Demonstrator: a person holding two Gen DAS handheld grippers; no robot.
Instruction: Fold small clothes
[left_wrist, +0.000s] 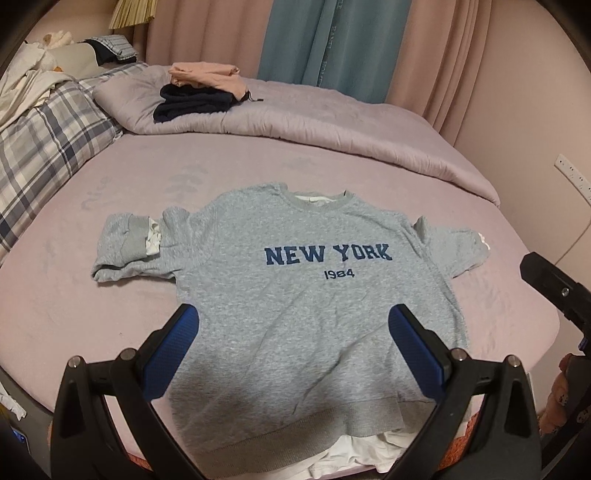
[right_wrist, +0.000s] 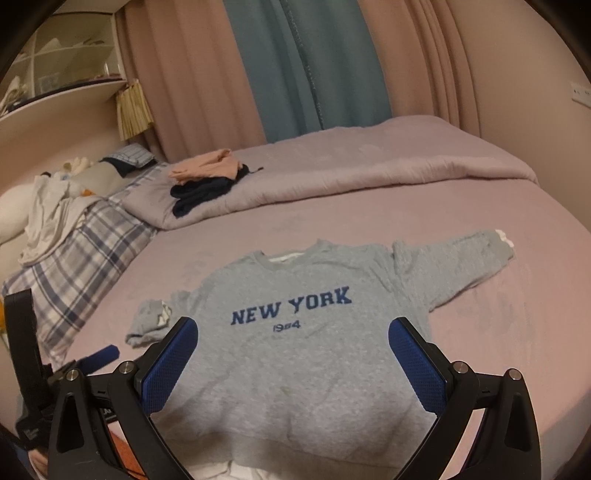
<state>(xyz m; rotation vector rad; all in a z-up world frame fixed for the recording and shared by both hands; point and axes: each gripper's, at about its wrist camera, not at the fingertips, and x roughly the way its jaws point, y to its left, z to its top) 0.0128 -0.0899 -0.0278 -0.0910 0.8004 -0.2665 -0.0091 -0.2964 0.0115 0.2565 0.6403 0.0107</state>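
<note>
A grey sweatshirt (left_wrist: 306, 295) printed NEW YORK 1984 lies flat, front up, on the pink bed, hem toward me, with a white layer showing at hem and cuffs. Its left sleeve (left_wrist: 125, 247) is folded in; its right sleeve (right_wrist: 458, 266) lies spread out. My left gripper (left_wrist: 295, 317) is open and empty above the lower part of the shirt. My right gripper (right_wrist: 293, 328) is open and empty above the shirt (right_wrist: 306, 354) too. Part of the right gripper's body (left_wrist: 554, 284) shows at the right edge of the left wrist view.
A folded pink and navy clothes pile (left_wrist: 203, 88) sits on the lilac duvet (left_wrist: 332, 122) at the back. Plaid bedding (left_wrist: 40, 133) and loose white clothes lie at the left. Curtains (left_wrist: 314, 40) hang behind. The bed's front edge (left_wrist: 129, 458) is close under the grippers.
</note>
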